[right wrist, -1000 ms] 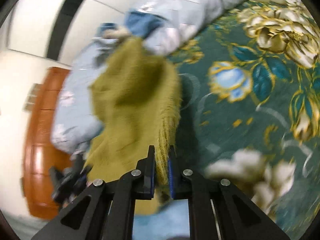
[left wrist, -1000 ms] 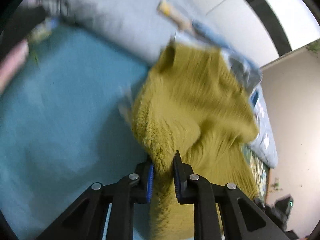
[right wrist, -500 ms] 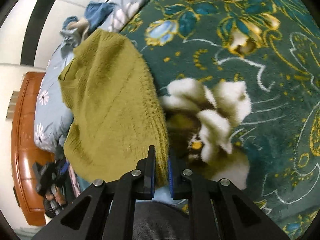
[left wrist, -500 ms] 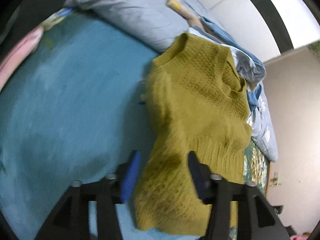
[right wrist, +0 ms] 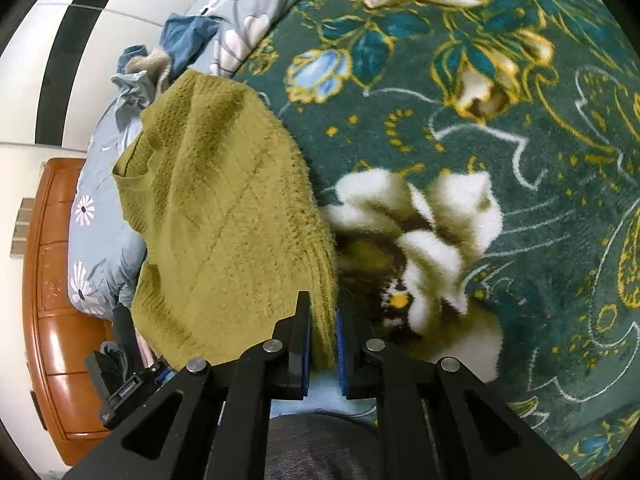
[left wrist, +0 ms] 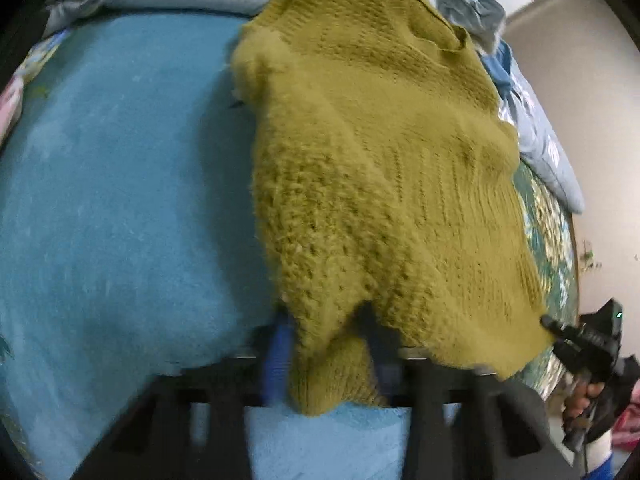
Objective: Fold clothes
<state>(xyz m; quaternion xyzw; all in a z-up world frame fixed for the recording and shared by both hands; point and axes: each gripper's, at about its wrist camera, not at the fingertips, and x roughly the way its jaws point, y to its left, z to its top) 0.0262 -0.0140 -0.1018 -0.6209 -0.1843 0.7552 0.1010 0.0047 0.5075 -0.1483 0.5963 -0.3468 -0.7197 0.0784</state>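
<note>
An olive-green knitted sweater vest lies spread flat on the bed, neck end far from me, hem near. My left gripper is open, its blue pads on either side of the hem's left corner, which hangs between them. My right gripper is shut on the right corner of the hem of the vest. The right gripper also shows at the right edge of the left wrist view.
The vest lies across a teal blanket and a dark green floral blanket. A grey-blue floral duvet and blue clothes are heaped at the far end. A wooden cabinet stands beside the bed.
The vest was swung down from the air and laid flat on the bed. My left gripper opened and released its hem corner. My right gripper stayed shut on its corner.
</note>
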